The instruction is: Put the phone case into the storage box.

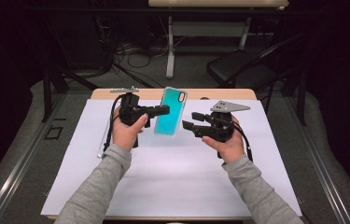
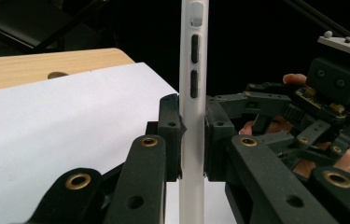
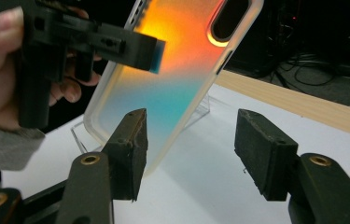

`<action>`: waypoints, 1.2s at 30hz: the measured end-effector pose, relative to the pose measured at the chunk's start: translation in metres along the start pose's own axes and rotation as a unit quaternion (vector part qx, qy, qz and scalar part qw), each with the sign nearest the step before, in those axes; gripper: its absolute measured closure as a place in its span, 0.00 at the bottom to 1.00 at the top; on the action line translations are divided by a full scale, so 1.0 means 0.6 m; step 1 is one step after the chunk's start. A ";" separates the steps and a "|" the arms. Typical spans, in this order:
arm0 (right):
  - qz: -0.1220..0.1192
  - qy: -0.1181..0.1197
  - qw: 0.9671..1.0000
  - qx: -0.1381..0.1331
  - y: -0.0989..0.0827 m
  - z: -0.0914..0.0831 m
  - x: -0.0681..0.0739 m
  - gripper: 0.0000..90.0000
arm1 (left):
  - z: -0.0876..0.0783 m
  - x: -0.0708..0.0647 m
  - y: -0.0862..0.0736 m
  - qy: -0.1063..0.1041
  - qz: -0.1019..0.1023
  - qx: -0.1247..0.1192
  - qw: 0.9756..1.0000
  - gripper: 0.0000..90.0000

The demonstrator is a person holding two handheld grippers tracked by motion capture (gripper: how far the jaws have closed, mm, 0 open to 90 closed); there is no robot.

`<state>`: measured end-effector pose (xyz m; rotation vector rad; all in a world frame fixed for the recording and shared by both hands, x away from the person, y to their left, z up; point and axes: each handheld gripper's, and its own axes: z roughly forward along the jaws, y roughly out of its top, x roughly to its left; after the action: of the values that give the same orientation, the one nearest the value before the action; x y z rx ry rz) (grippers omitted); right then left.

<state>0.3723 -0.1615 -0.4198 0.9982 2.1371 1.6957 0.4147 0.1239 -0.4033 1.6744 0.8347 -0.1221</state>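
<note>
You have the phone case (image 1: pixel 171 111) lifted off the surface (image 1: pixel 172 158), pinched by its edge in your left tongs (image 2: pixel 192 135); the clear stand (image 3: pixel 200 108) behind it sits bare, so placing is left. Your right tongs (image 3: pixel 189 149) hang spread and empty just beside the case, both forearms reaching forward, tongs pointed inward.

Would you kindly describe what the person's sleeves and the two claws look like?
Both sleeves are light grey knit. Each claw, left and right, is matte black with brass-coloured pivot rivets, blocky pads and a trailing black cable. The right one carries a grey three-cornered plate.
</note>
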 end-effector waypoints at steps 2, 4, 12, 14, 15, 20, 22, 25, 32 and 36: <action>0.025 0.016 1.000 -0.009 0.003 0.001 -0.007 0.49 | 0.000 0.001 -0.002 -0.002 0.002 -0.003 1.000 0.90; 0.038 0.023 0.999 -0.013 0.004 0.003 -0.010 0.49 | 0.000 0.001 -0.003 -0.002 0.002 -0.003 1.000 0.90; 0.065 0.036 0.997 -0.017 0.007 0.003 -0.024 0.48 | -0.001 -0.004 -0.009 -0.007 0.003 -0.012 1.000 0.90; 0.065 0.036 0.997 -0.017 0.007 0.002 -0.025 0.48 | -0.001 -0.005 -0.011 -0.009 0.002 -0.016 1.000 0.90; 0.065 0.036 0.997 -0.017 0.007 0.002 -0.025 0.48 | -0.001 -0.005 -0.011 -0.009 0.002 -0.016 1.000 0.90; 0.054 0.033 0.998 -0.015 0.008 -0.005 -0.023 0.43 | -0.001 -0.008 -0.016 -0.013 0.004 -0.019 1.000 0.90; 0.052 0.031 0.998 -0.014 0.008 -0.007 -0.021 0.42 | -0.002 -0.009 -0.017 -0.015 0.003 -0.022 1.000 0.90; 0.049 0.027 0.998 -0.010 0.008 -0.008 -0.020 0.41 | -0.001 -0.011 -0.020 -0.019 0.004 -0.024 1.000 0.90; 0.049 0.023 0.999 -0.007 0.007 -0.015 -0.021 0.40 | -0.001 -0.017 -0.028 -0.025 0.007 -0.024 0.999 0.90; 0.059 0.030 0.998 -0.005 0.007 -0.018 -0.023 0.41 | 0.000 -0.020 -0.033 -0.030 0.010 -0.024 0.999 0.90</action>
<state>0.3779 -0.1780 -0.4157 1.1052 2.1422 1.8100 0.3944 0.1191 -0.4136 1.6259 0.7714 -0.1366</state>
